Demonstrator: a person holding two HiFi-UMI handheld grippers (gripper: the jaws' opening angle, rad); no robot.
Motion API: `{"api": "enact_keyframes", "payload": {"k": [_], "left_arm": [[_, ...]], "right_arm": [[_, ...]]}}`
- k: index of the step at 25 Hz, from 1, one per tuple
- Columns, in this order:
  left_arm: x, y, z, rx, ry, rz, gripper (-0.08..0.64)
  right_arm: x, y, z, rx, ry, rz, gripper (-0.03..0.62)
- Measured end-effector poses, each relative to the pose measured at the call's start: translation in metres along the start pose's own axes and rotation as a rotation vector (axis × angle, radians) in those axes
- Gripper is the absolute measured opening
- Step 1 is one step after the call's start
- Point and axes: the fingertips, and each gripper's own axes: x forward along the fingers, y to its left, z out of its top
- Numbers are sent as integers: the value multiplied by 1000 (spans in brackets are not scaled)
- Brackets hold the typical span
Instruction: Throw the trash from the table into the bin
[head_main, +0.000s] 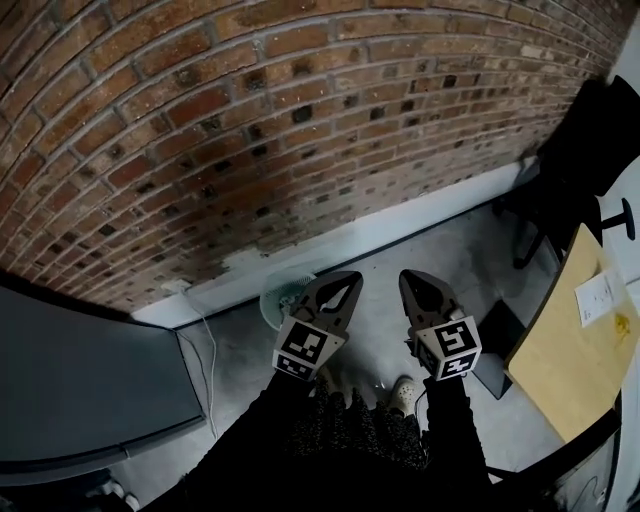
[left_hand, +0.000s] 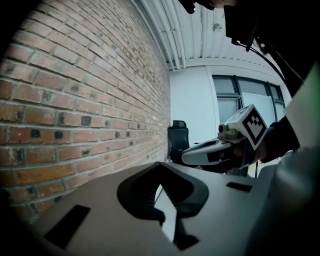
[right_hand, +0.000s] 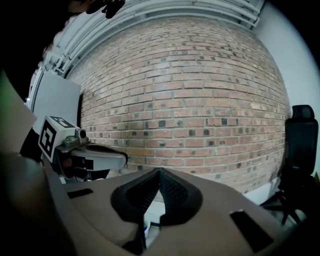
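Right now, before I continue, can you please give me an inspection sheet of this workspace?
Surface: wooden table at the right edge of the head view.
Job's things: white paper lies on the table; no bin seen.
Clutter: what looks like a small floor fan stands by the wall.
Claws: left claw and right claw are both shut, hold nothing and are side by side above the floor.
Cables: thin white cable runs along the floor.
Surroundings: brick wall, black chair.
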Motion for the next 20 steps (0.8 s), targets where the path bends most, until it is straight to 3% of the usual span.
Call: {"api": "enact_keyframes", "payload": {"k": [9, 20], "left_arm": [[66, -106, 40, 8, -39, -89, 6], [156, -219, 81, 36, -72, -164, 6]], "right_arm": [[-101, -93, 2, 39, -33, -104, 9], [-212, -201, 0, 19, -70, -230, 9]]}}
